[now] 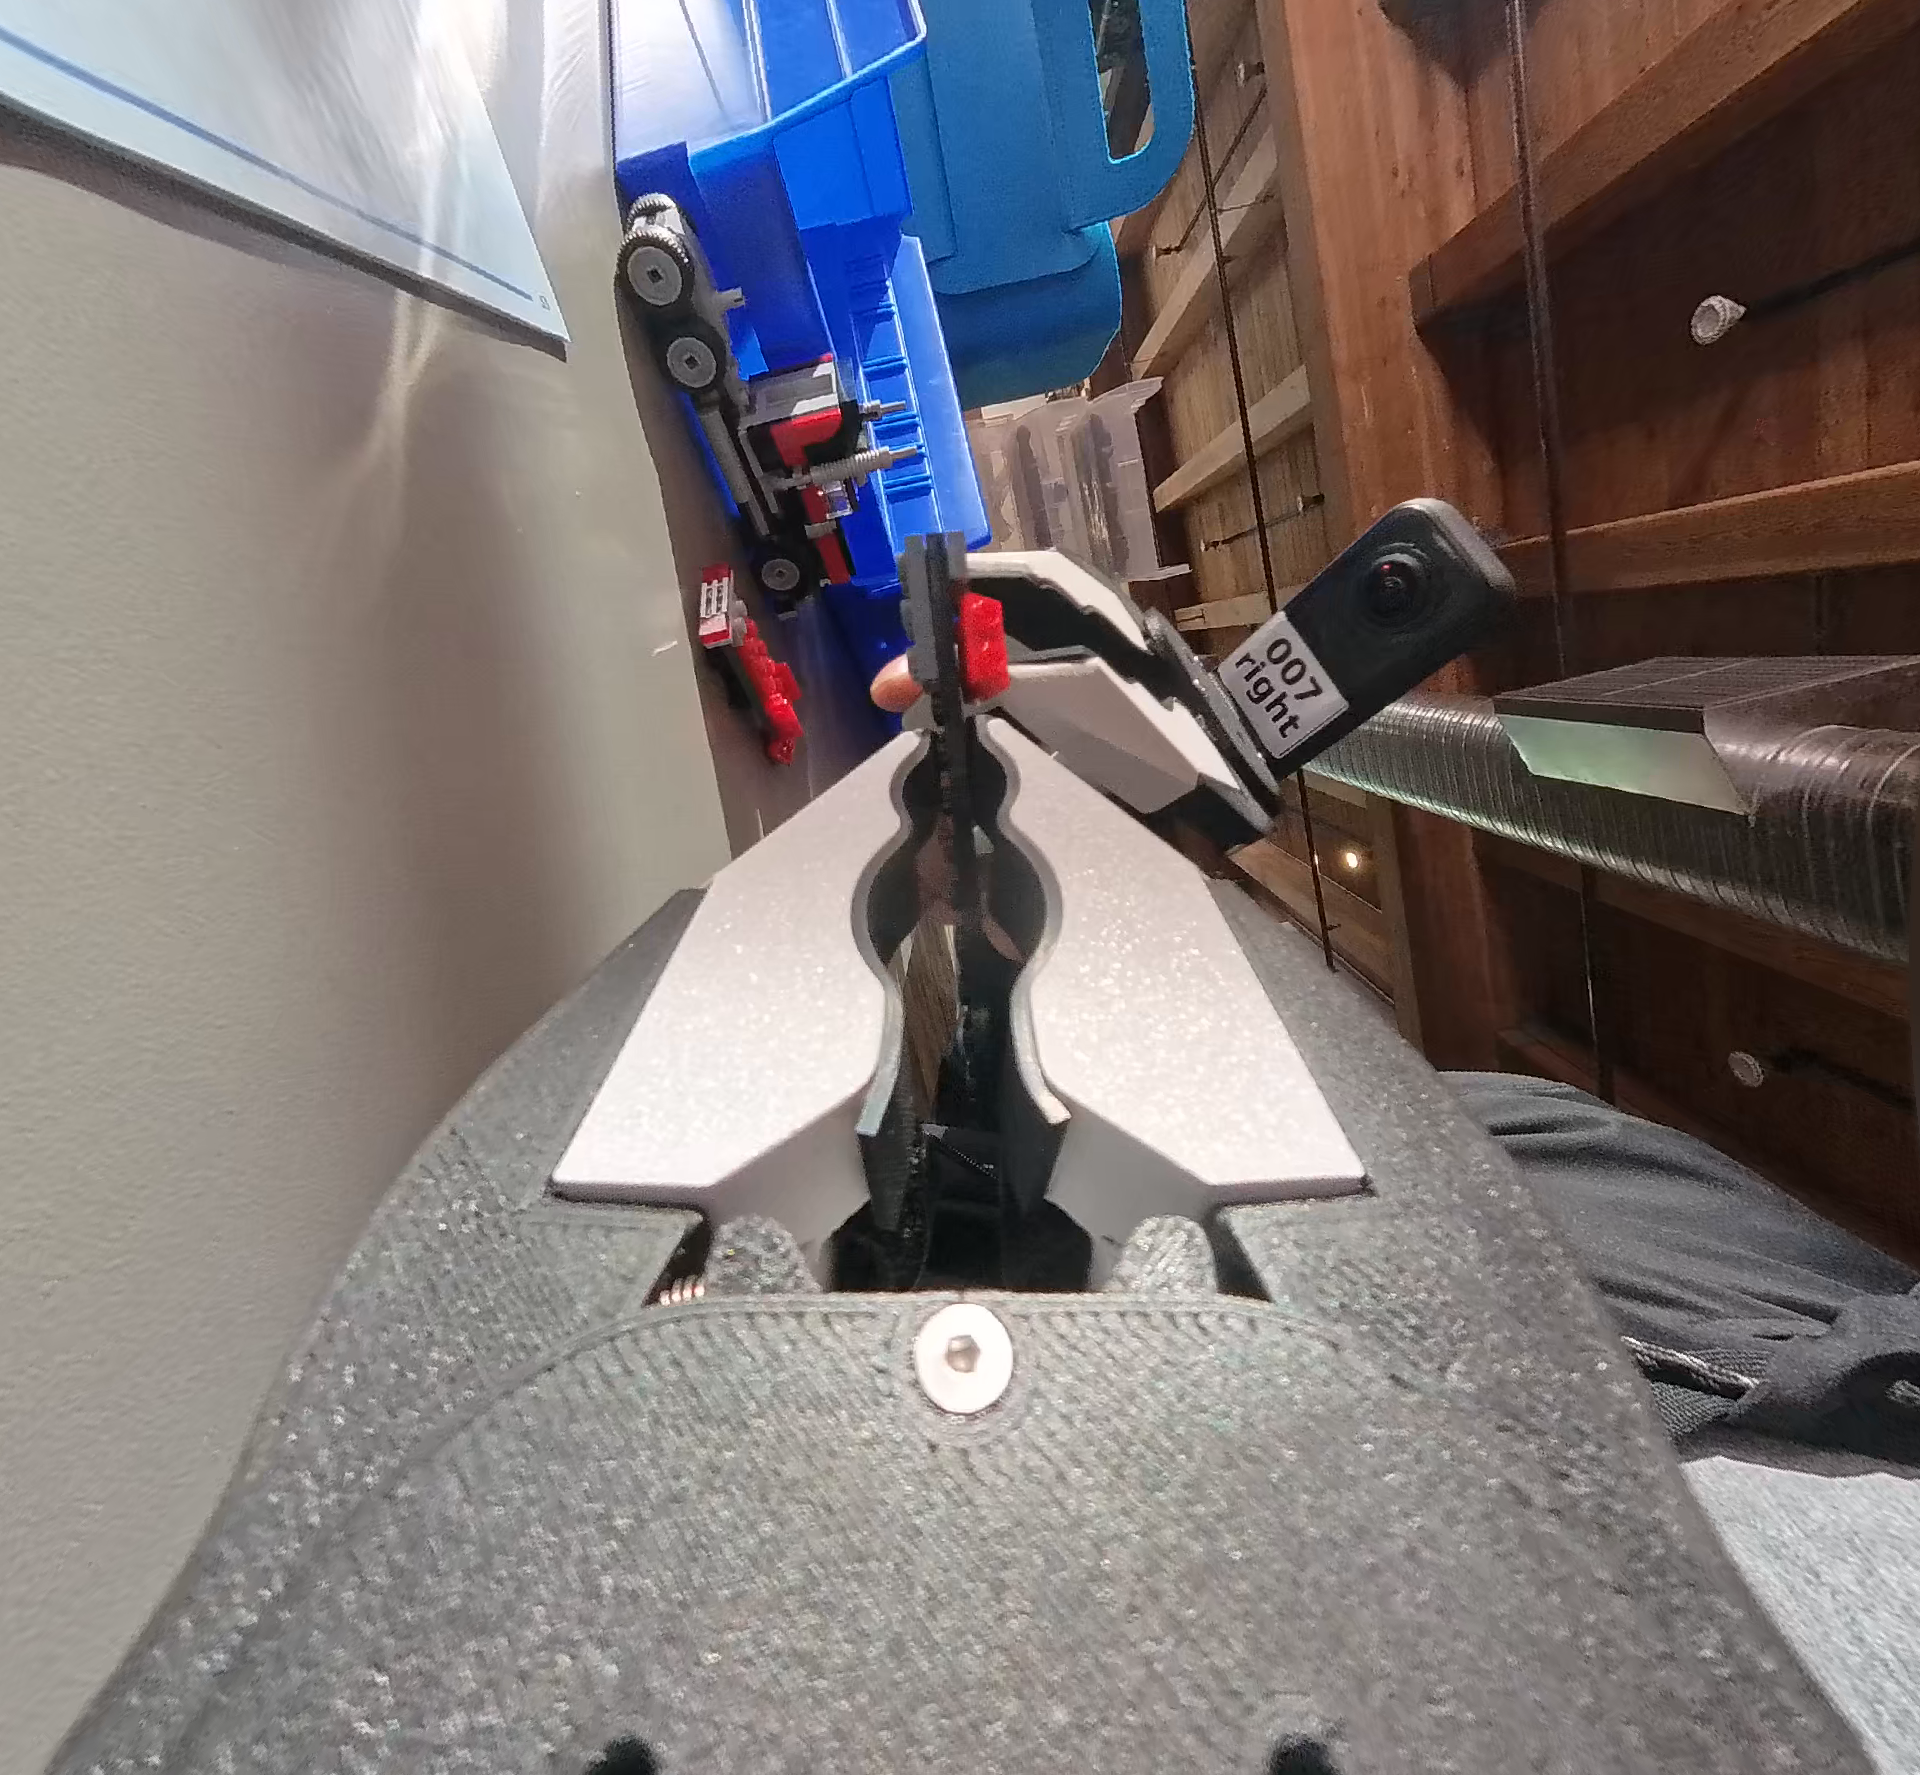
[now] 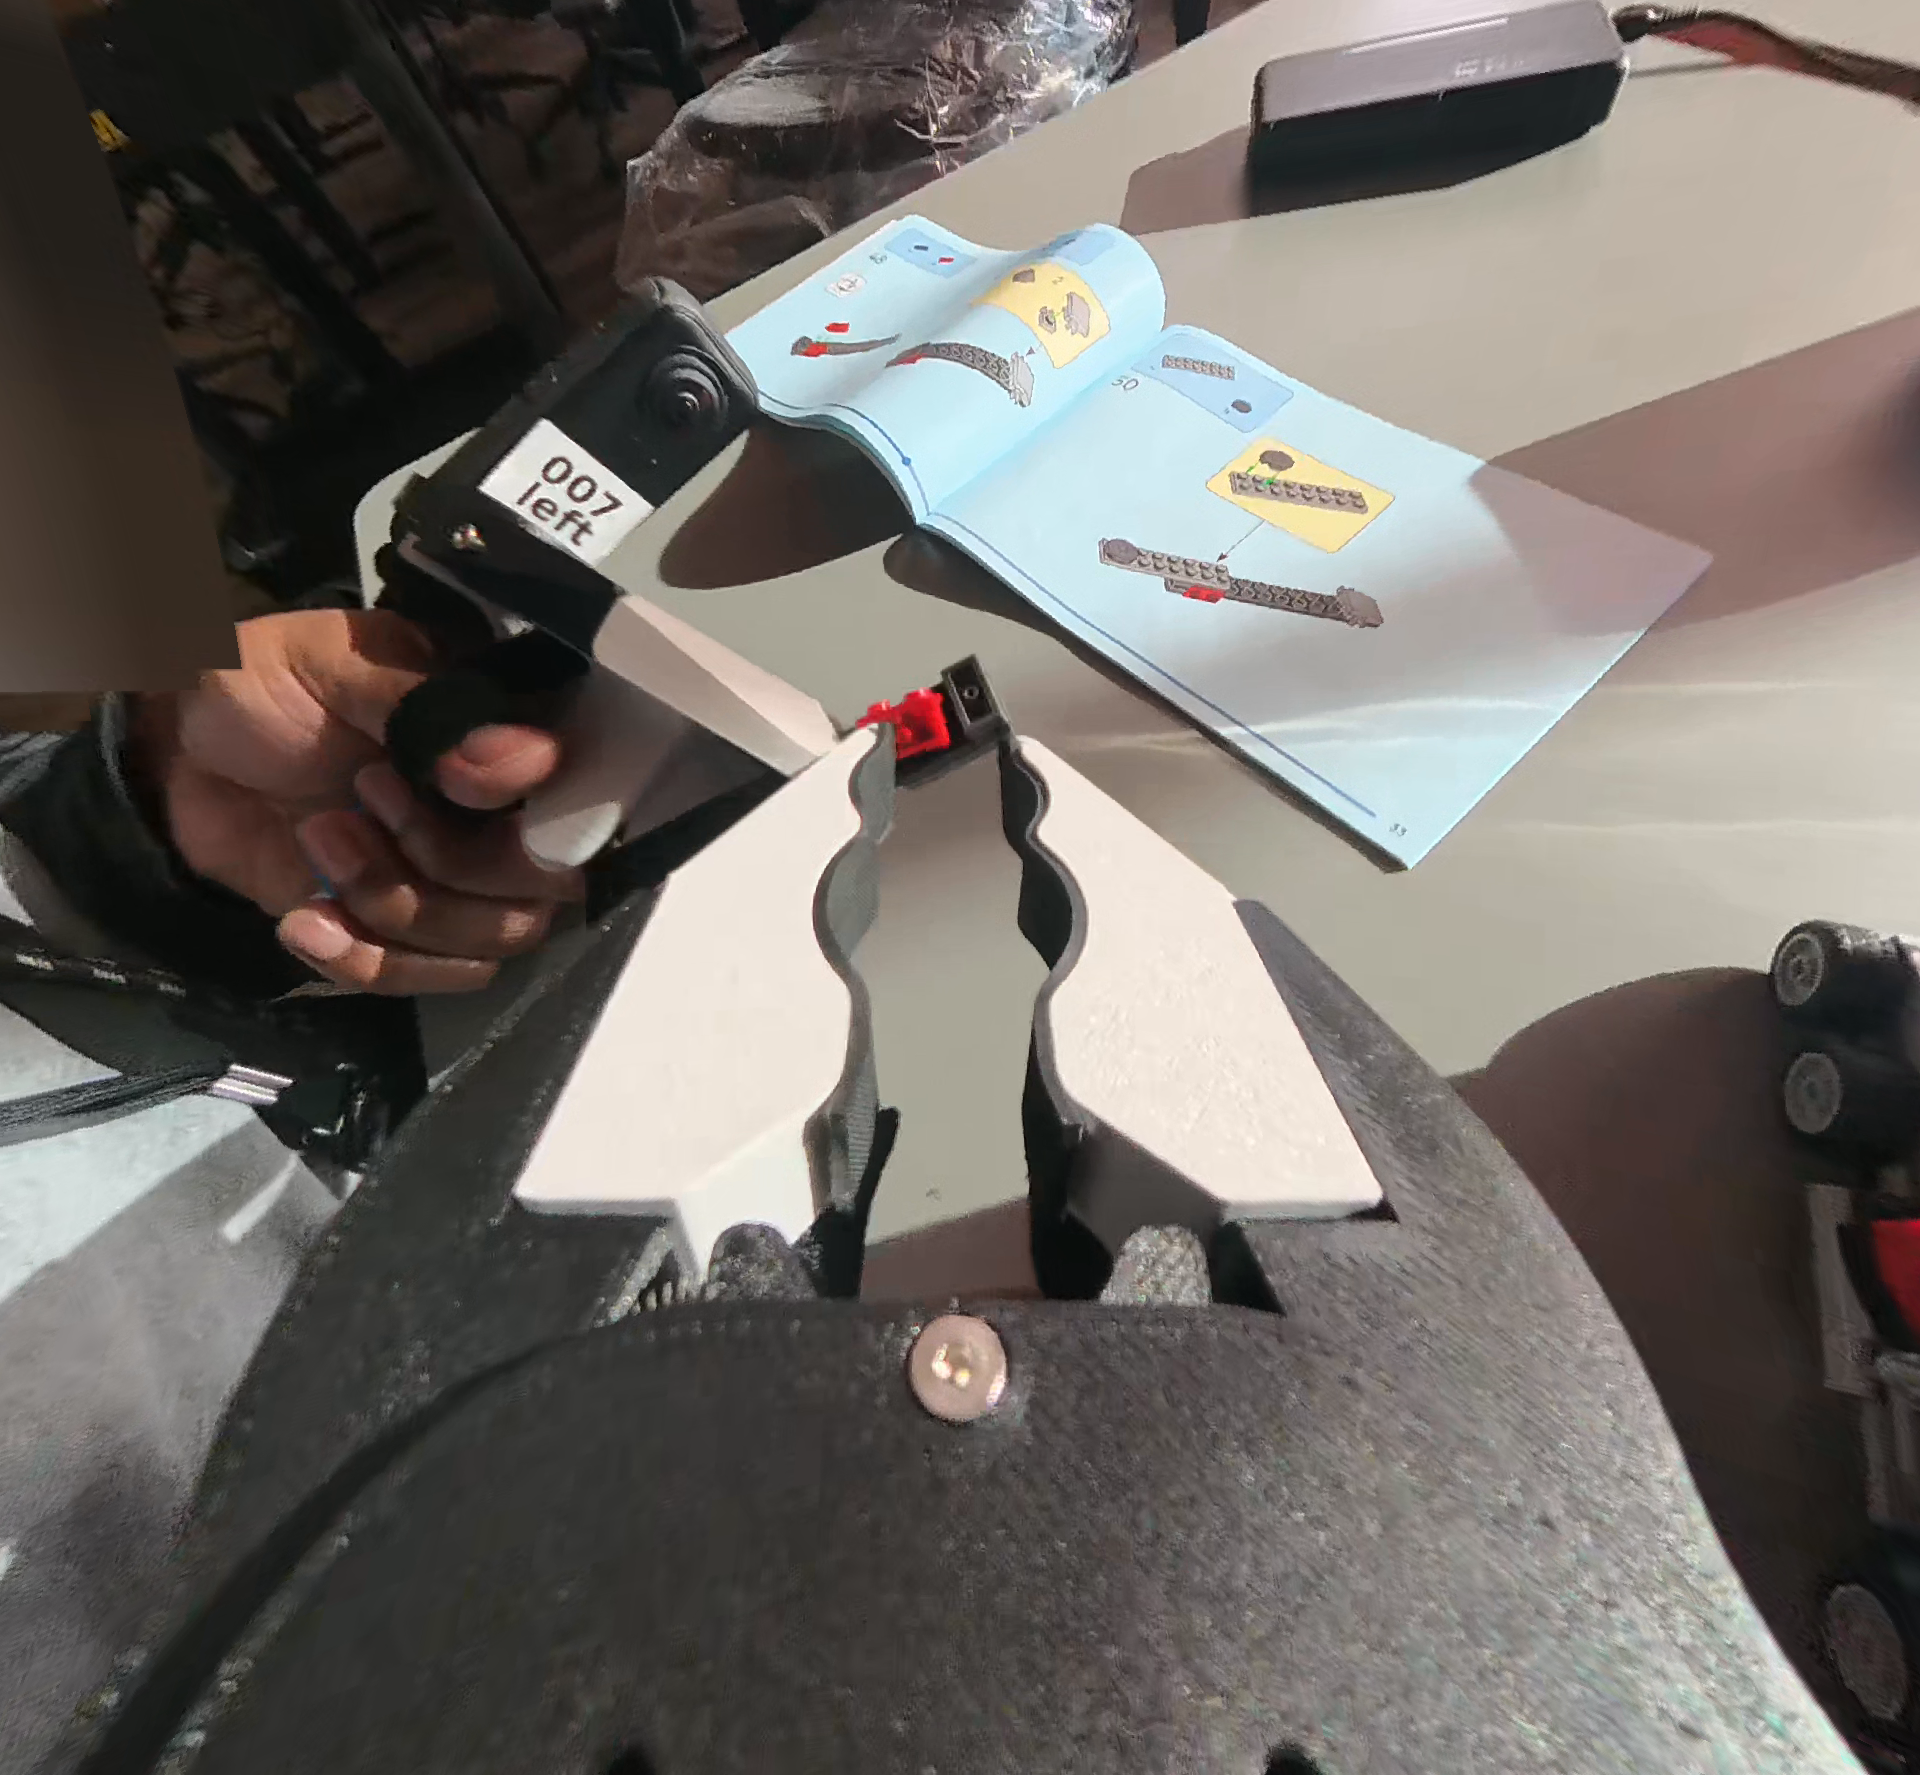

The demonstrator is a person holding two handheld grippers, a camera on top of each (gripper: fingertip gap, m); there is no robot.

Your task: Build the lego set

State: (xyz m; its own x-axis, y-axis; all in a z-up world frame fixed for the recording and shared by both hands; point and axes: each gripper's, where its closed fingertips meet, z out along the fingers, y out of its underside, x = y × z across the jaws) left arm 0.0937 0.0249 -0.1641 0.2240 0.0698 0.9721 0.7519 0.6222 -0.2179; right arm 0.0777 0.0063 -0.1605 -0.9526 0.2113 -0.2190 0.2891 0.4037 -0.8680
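Observation:
My left gripper (image 1: 951,738) is shut on a long dark grey lego beam (image 1: 940,603), seen edge-on and sticking out past its tips. A red brick (image 1: 985,645) sits on the beam's side. My right gripper (image 1: 971,660) comes in from the right with its fingers closed around that red brick. In the right wrist view, the right gripper (image 2: 940,749) holds the red brick (image 2: 914,723) and the beam's end (image 2: 971,691) between its tips. A hand (image 2: 343,790) holds the left gripper at the left. Both grippers are raised above the table.
A partly built red, black and grey truck (image 1: 748,437) lies beside a blue bin (image 1: 831,115), with a small red sub-assembly (image 1: 748,665) near it. The open instruction booklet (image 2: 1195,499) and a black box (image 2: 1434,89) lie on the grey table (image 2: 1558,323). My two grippers' fingertips are within a few centimetres of each other.

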